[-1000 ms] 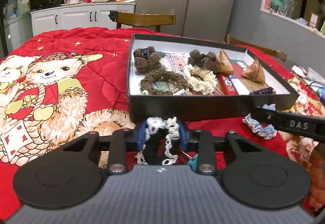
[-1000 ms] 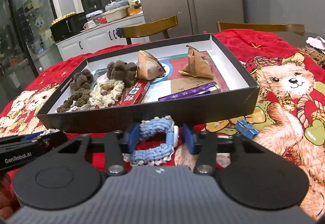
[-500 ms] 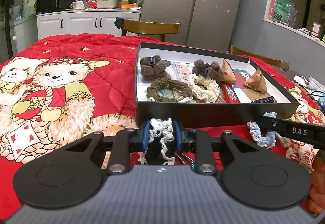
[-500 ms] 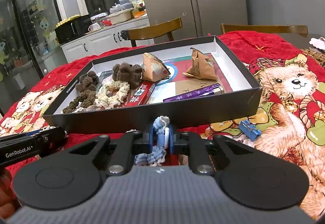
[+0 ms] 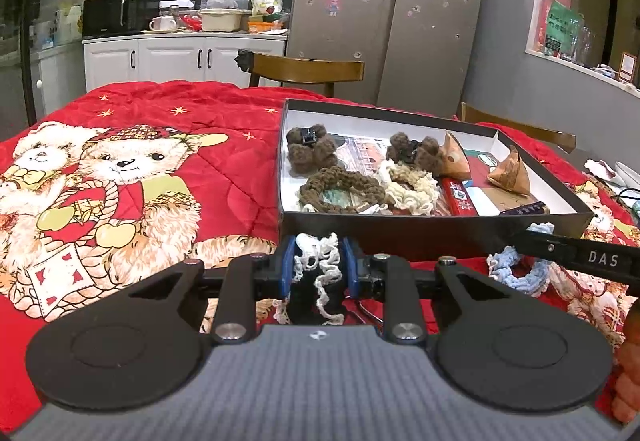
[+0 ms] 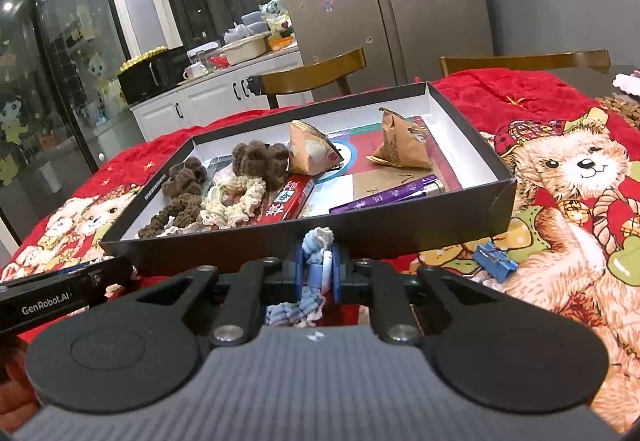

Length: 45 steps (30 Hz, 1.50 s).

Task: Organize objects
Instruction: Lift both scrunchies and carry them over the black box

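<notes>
My left gripper (image 5: 318, 265) is shut on a black scrunchie with white lace trim (image 5: 316, 281), held just in front of the near wall of a black shallow box (image 5: 400, 229). My right gripper (image 6: 318, 269) is shut on a light blue crocheted scrunchie (image 6: 316, 261), also close to the box's near wall (image 6: 400, 237). In the left wrist view the blue scrunchie (image 5: 516, 273) shows at the right under the other gripper's finger. The box holds brown and cream scrunchies (image 5: 408, 185), paper-wrapped pyramids (image 6: 400, 145), a red packet (image 6: 288, 201) and a purple tube (image 6: 384, 197).
A red quilt with teddy bears (image 5: 120, 181) covers the table. A blue clip (image 6: 494, 257) lies on it right of the box. Wooden chairs (image 5: 304, 69) stand beyond the table, with a fridge and kitchen counter behind.
My right gripper's jaws closed on the blue scrunchie. My left gripper's jaws tightened on the black-and-white scrunchie. Both views tilted up slightly.
</notes>
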### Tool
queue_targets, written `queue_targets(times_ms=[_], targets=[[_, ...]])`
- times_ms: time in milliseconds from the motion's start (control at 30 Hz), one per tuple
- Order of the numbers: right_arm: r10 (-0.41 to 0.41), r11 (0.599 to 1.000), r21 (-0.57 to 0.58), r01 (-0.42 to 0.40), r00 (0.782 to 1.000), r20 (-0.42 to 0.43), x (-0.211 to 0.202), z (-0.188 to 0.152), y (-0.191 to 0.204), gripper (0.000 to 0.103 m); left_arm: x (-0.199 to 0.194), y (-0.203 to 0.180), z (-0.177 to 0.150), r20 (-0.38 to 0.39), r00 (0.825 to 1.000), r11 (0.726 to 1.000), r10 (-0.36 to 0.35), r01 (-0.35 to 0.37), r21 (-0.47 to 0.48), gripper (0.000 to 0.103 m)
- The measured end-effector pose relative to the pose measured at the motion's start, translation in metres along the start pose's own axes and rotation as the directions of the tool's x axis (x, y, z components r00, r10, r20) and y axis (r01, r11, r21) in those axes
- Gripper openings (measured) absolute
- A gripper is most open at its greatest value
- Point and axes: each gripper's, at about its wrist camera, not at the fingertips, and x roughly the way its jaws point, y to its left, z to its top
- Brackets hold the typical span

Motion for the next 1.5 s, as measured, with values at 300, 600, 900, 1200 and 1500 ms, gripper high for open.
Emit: queue_targets(times_ms=[300, 600, 900, 1200, 1500], targets=[[0.019, 0.999, 0.046, -0.021, 0.999, 0.028, -0.004, 0.001, -0.006, 0.016, 0.0, -0.004, -0.001, -0.003, 1.0, 1.0, 0.012, -0.012, 0.025, 0.03], [0.013, 0.997, 0.075, -0.016, 0.999, 0.038, -0.006, 0.0, -0.007, 0.016, 0.001, -0.007, -0.001, -0.002, 1.0, 0.999, 0.031, -0.031, 0.041, 0.03], [0.05, 0.989, 0.139, -0.054, 0.998, 0.032, -0.012, 0.01, -0.003, 0.016, -0.004, -0.006, 0.001, 0.01, 0.997, 0.996, 0.073, -0.073, 0.055, 0.03], [0.059, 0.992, 0.102, -0.071, 0.992, 0.108, -0.03, 0.061, 0.005, 0.016, -0.037, -0.017, 0.046, 0.104, 0.995, 0.998, 0.001, -0.008, 0.063, 0.03], [0.031, 0.986, 0.152, -0.063, 0.979, 0.204, -0.02, 0.123, -0.007, 0.016, 0.004, -0.047, 0.128, 0.063, 0.988, 0.989, -0.144, 0.145, -0.017, 0.03]])
